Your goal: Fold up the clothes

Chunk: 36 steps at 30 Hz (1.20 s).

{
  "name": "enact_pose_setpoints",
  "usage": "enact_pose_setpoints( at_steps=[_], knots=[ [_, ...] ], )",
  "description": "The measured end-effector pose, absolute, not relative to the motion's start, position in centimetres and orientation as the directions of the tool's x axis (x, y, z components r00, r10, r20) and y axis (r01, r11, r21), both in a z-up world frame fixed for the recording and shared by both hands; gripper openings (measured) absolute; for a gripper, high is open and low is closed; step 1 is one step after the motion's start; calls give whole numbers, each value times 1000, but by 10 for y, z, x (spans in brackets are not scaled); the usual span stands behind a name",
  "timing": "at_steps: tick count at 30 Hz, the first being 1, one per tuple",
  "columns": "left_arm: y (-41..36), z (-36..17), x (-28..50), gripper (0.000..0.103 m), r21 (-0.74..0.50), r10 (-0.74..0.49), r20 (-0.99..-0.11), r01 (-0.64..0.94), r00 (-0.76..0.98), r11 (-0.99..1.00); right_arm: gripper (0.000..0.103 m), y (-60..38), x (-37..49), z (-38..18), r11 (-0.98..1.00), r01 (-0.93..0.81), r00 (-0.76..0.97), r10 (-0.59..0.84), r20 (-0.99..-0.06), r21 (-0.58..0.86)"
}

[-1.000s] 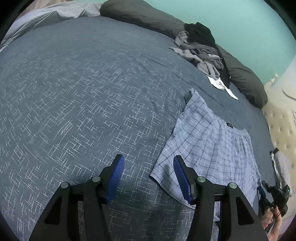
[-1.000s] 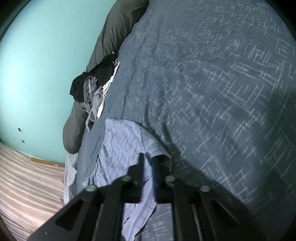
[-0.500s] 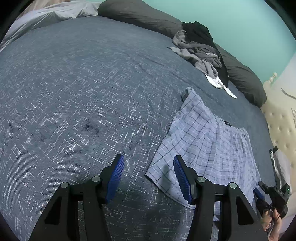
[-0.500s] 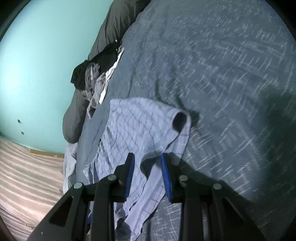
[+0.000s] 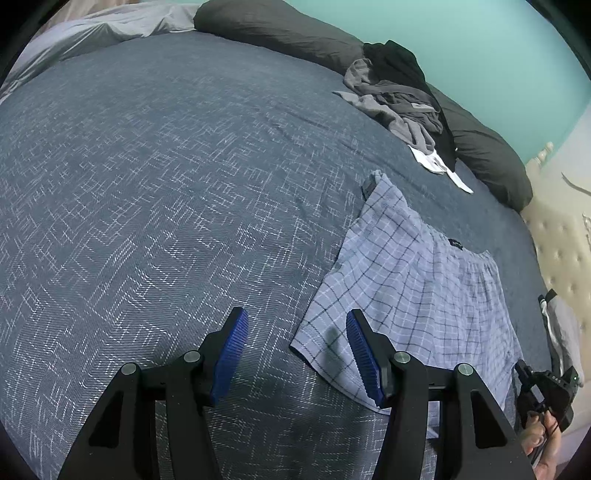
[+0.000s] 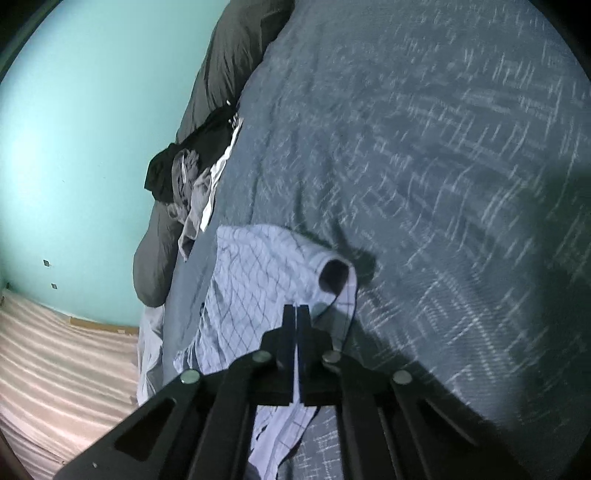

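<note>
A pair of light blue checked shorts (image 5: 413, 291) lies on the dark blue bedspread (image 5: 166, 192), mostly flat in the left wrist view. My left gripper (image 5: 295, 347) is open and empty, just above the bedspread at the shorts' near leg corner, its right finger over the hem. My right gripper (image 6: 296, 321) is shut on the shorts (image 6: 258, 280), holding a bunched edge lifted off the bed, with cloth hanging below the fingers. The right gripper also shows in the left wrist view (image 5: 546, 387) at the far right.
A heap of grey, black and white clothes (image 5: 399, 96) lies at the far side against dark grey pillows (image 5: 280, 29); it also shows in the right wrist view (image 6: 188, 173). A cream tufted headboard (image 5: 557, 251) is on the right. A teal wall (image 6: 92, 110) stands behind.
My right gripper opened half a second ago and has closed again on the shorts' edge, lifting it. My left gripper stayed open and shifted slightly along the near hem.
</note>
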<state>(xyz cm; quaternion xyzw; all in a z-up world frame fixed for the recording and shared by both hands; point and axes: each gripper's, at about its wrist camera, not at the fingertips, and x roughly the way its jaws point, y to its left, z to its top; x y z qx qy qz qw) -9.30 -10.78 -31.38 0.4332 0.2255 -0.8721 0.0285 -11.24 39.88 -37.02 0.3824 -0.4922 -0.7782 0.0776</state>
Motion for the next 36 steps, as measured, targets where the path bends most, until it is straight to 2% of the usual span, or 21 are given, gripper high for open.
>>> enact_pose_setpoints(
  at_steps=[6, 11, 12, 13, 15, 23, 24, 28, 36],
  knots=[
    [-107, -314, -94, 60, -367, 145, -769, 243, -623, -898, 0, 404, -109, -367, -513, -271, -701, -474, -533, 814],
    [-106, -314, -94, 60, -366, 147, -770, 241, -621, -899, 6, 399, -109, -374, -466, -316, -664, -514, -544, 826],
    [-105, -314, -94, 60, -365, 147, -770, 239, -621, -900, 12, 397, -109, -374, -460, -319, -660, -520, -542, 829],
    [-105, -314, -95, 60, -365, 148, -770, 239, -620, -900, 23, 396, -109, -374, -461, -320, -657, -521, -544, 828],
    [-104, -314, -95, 60, -365, 149, -771, 238, -620, -900, 27, 393, -109, -372, -464, -324, -654, -520, -550, 825],
    [-99, -315, -95, 60, -363, 155, -773, 228, -616, -903, 27, 387, -117, -374, -483, -336, -657, -496, -568, 809],
    [-99, -316, -96, 60, -363, 156, -773, 228, -615, -904, 27, 386, -119, -373, -494, -331, -659, -489, -572, 804],
    [-102, -317, -95, 60, -361, 151, -775, 233, -613, -903, 4, 383, -124, -371, -542, -314, -667, -459, -588, 779],
    [-105, -316, -96, 60, -363, 150, -773, 235, -616, -902, 0, 403, -114, -361, -543, -298, -733, -396, -553, 785]
  ],
)
